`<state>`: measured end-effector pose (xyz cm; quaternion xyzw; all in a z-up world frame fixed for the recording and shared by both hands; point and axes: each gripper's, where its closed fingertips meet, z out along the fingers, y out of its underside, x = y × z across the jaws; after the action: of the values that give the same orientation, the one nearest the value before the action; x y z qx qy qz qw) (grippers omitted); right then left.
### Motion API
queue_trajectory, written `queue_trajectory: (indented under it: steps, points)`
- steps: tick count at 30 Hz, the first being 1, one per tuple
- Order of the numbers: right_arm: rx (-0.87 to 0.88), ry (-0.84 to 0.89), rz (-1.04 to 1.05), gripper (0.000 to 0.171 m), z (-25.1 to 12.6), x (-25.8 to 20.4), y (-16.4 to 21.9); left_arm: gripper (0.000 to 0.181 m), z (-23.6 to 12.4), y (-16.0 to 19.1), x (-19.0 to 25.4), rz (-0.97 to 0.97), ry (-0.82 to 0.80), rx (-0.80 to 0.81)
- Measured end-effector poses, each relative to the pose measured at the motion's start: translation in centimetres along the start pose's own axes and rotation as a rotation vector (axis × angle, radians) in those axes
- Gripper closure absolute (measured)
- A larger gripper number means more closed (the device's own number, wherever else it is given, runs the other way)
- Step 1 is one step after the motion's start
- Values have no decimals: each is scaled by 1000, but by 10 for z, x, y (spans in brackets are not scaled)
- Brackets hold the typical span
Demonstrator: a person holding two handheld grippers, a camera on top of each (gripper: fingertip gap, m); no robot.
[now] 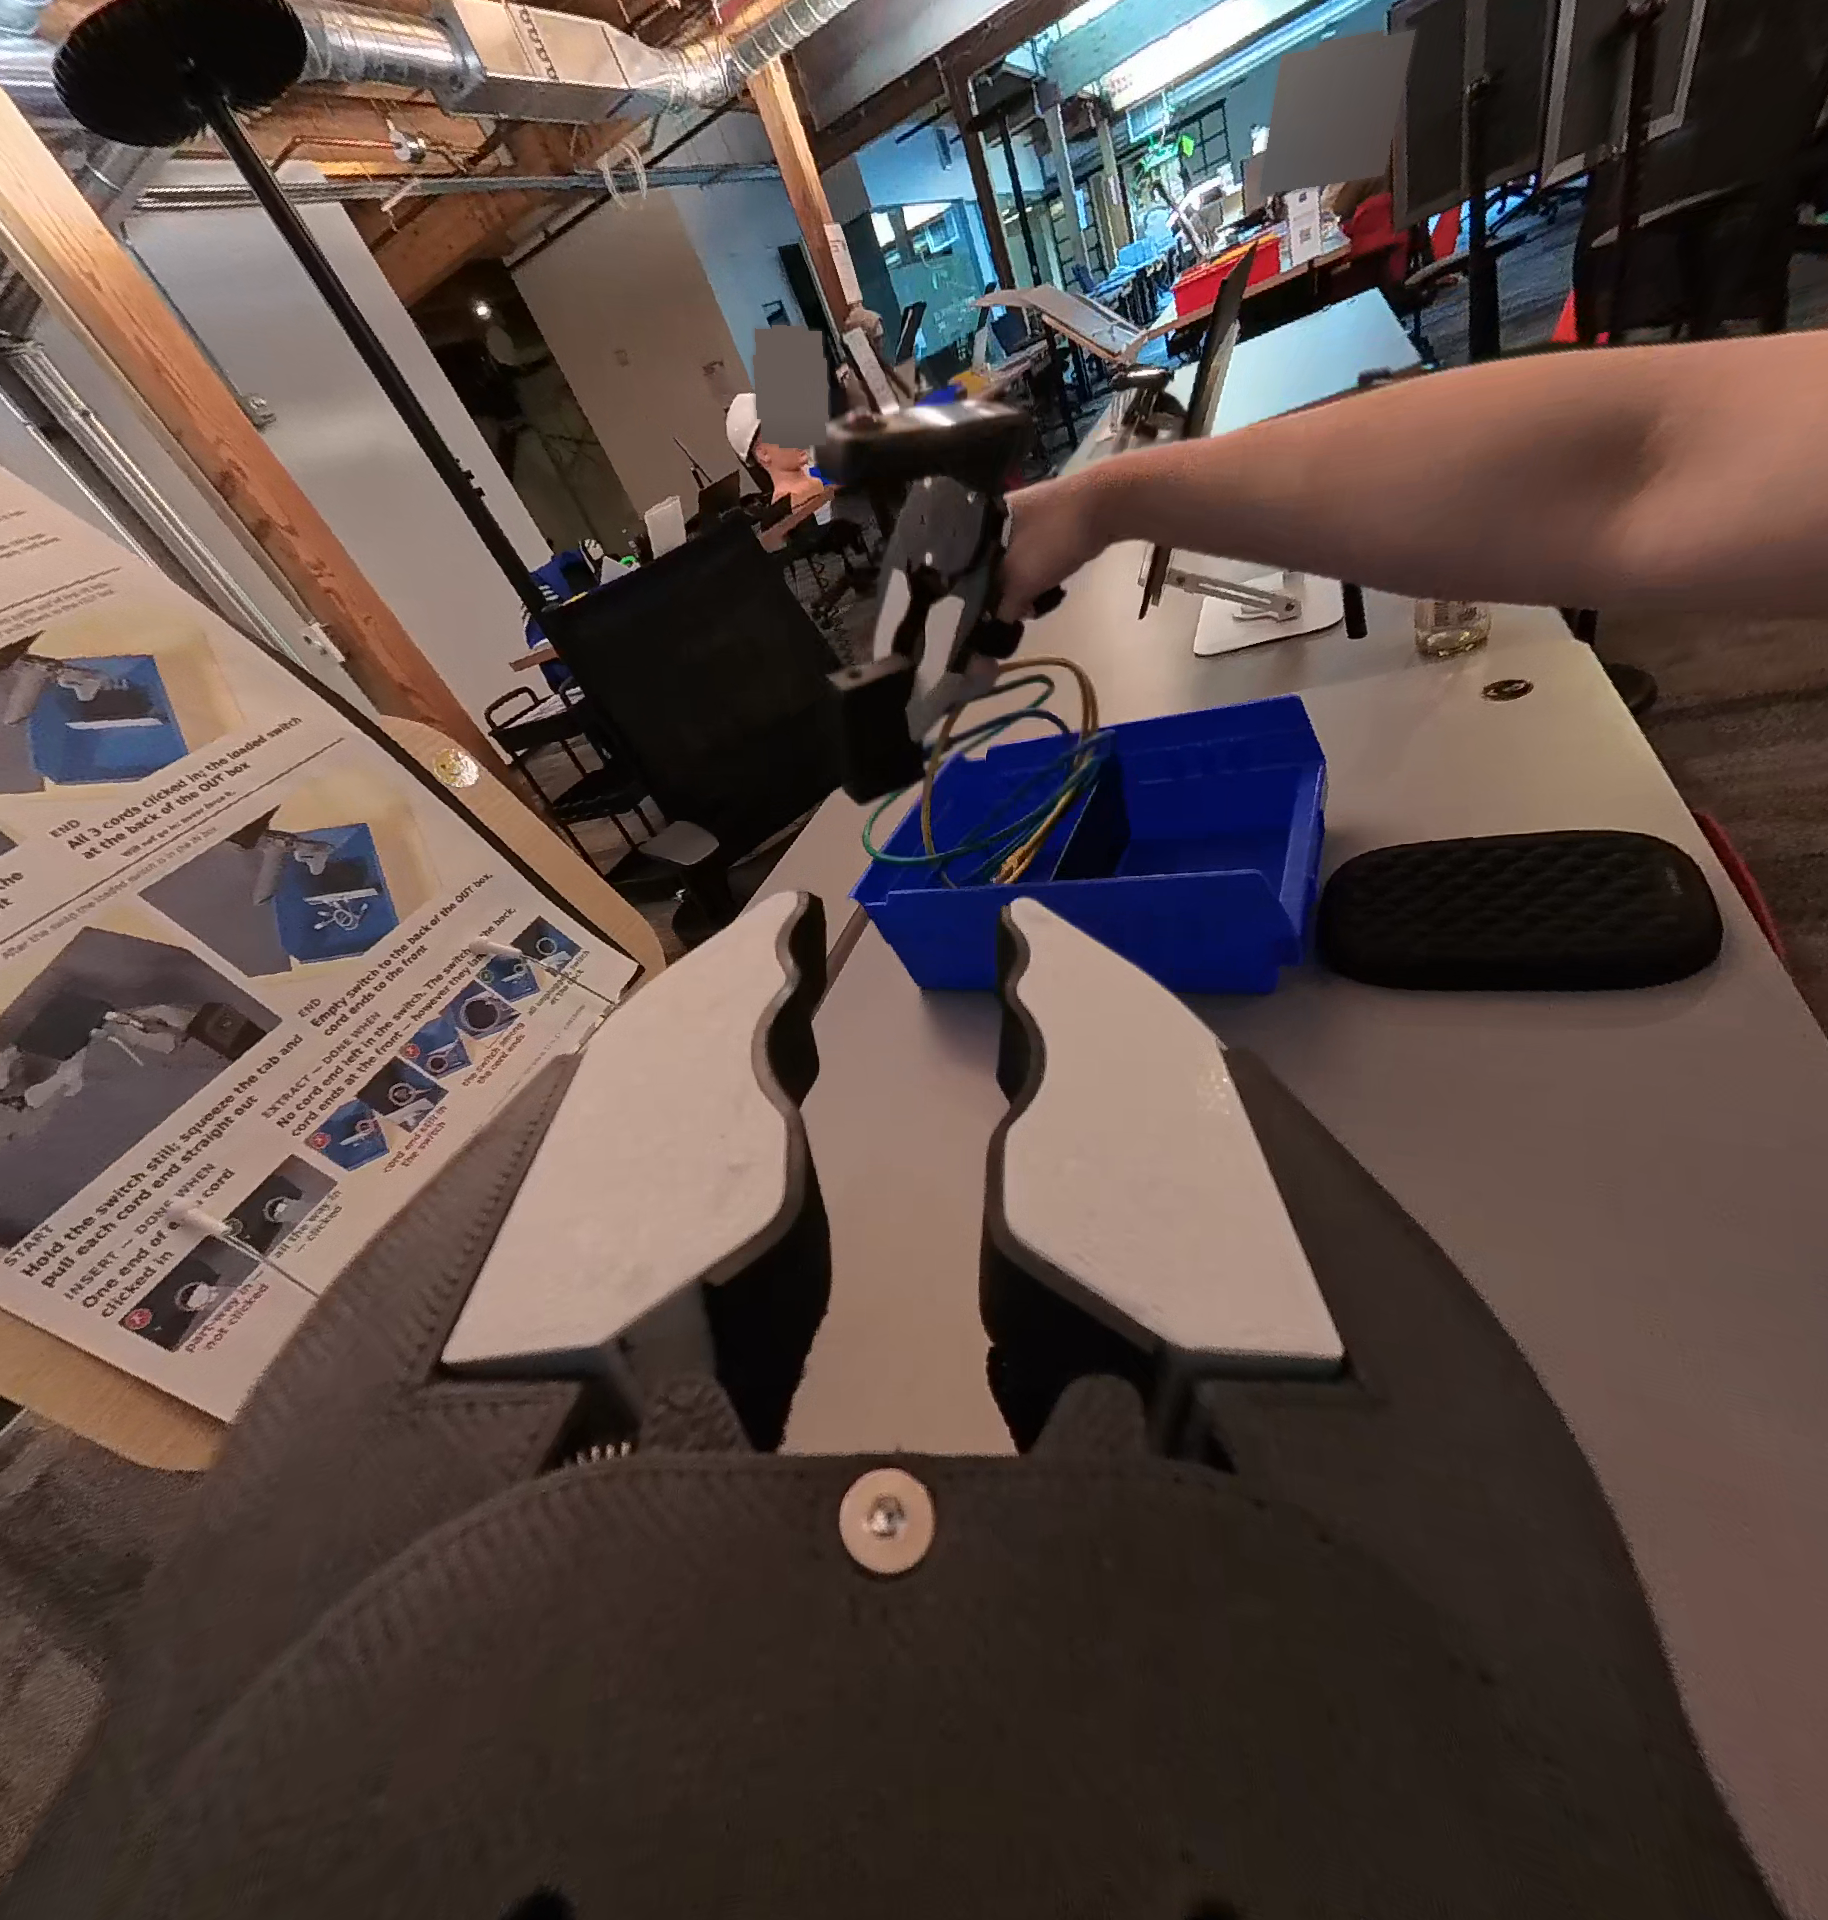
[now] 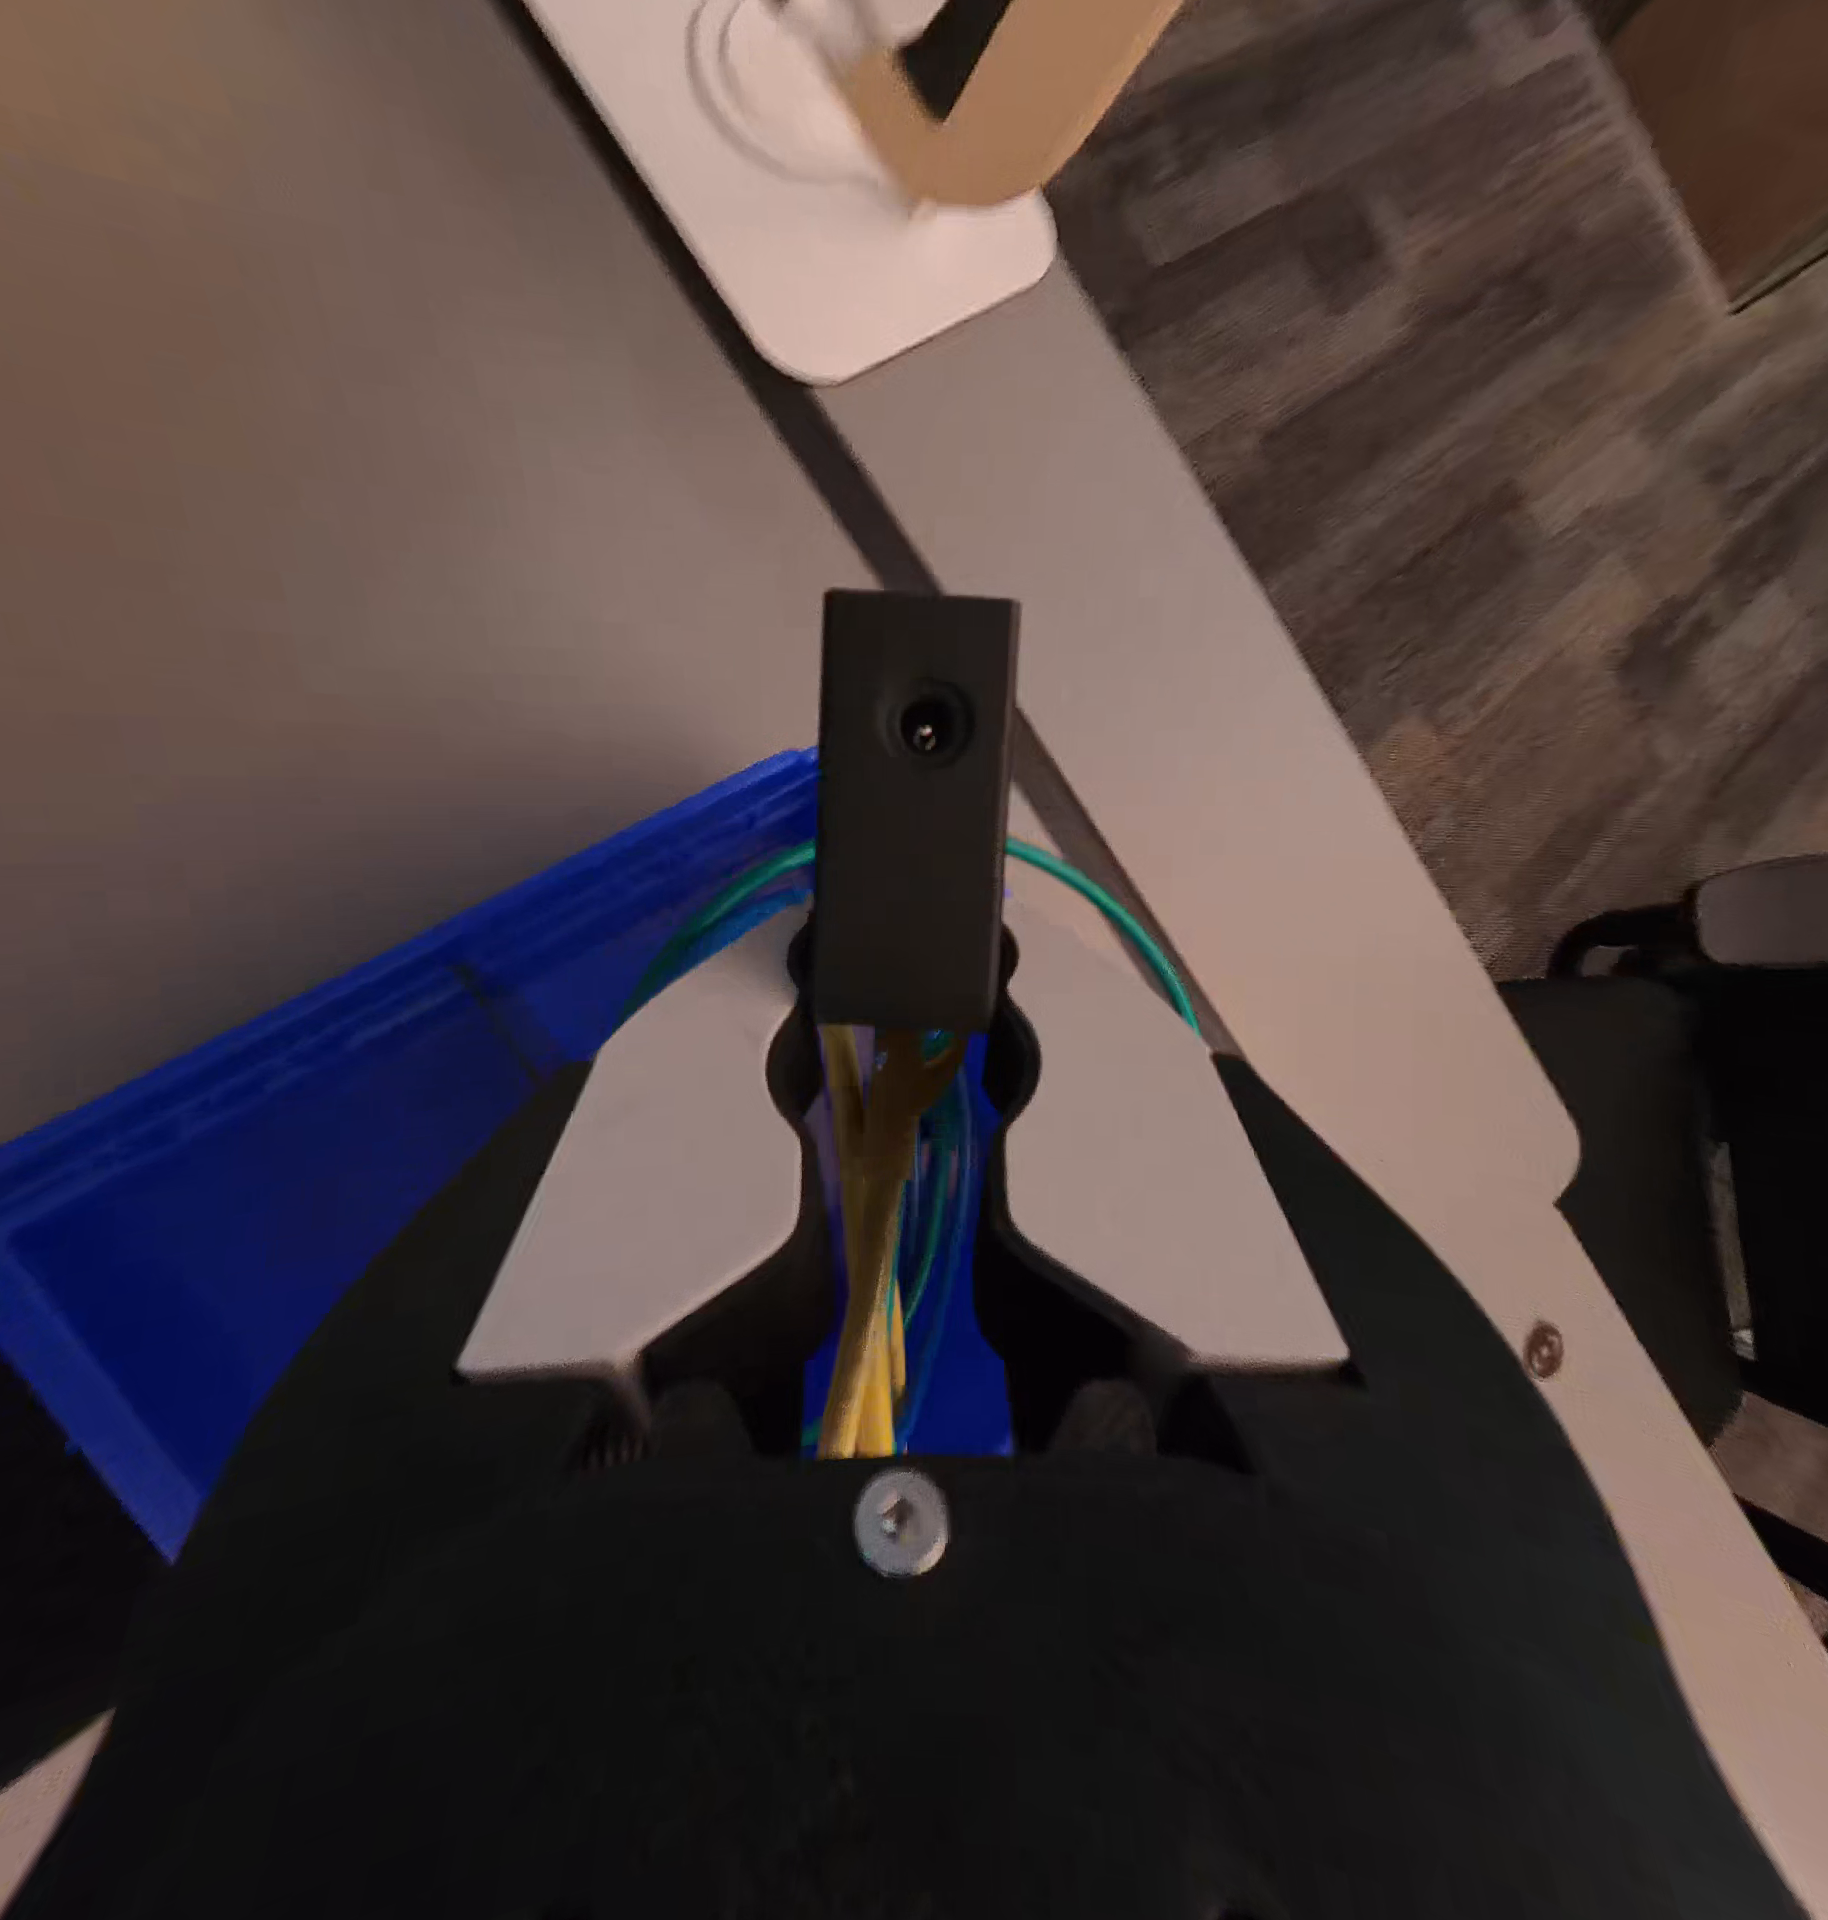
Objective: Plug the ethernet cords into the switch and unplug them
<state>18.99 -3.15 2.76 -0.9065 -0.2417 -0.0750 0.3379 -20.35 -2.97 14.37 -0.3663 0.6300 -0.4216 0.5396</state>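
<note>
**Switch lifted over the blue bin, cords hanging from it**

The right tool (image 2: 905,997) is clenched on the small black rectangular plastic switch (image 2: 915,810), gripping its lower part with both fingertips. In the left wrist view the same switch (image 1: 874,732) hangs in the air above the near-left corner of the blue plastic bin (image 1: 1097,842), which stands on the grey tabletop (image 1: 1512,1195). The thin yellow, green and blue ethernet cords (image 1: 1003,758) loop from the switch down into the bin, so I judge that they are plugged in at this moment; the ports themselves are hidden from both cameras. The right wrist view shows the cords (image 2: 868,1247) running down between the tool's fingers, with the round socket on the switch end facing the camera.

The left tool (image 1: 905,997) is released and empty, its fingers apart, low over the tabletop in front of the bin. It probably waits there to take a cord end while the right tool holds the switch steady. A black quilted wrist pad (image 1: 1518,909) lies just beside the bin, and an instruction poster (image 1: 214,987) leans at the left.
</note>
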Motion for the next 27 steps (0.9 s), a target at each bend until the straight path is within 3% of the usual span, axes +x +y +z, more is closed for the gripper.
queue_trajectory:
  steps: [4,9,13,16,19,20,24,27]
  points:
    - [-55,-176,-24,142,27,-38,13,151,-1,-1,0,-16,4,3]
    - [-188,-136,-27,137,43,-43,23,147,-6,-4,-3,-58,1,13]
    - [-233,-92,-16,128,25,-40,20,140,-18,-7,-10,-77,-33,13]
    - [-105,-38,37,116,-13,-33,4,135,-41,-1,-27,-107,-126,-51]
    - [64,74,142,95,-60,-19,4,126,-83,41,-60,-199,-353,-297]
    - [101,121,193,95,-73,-15,15,121,-102,64,-71,-244,-443,-414]
    - [93,199,470,95,-88,-18,101,103,-185,153,-103,-509,-749,-806]
    - [52,201,663,96,-72,-41,165,97,-215,204,-106,-781,-768,-933]
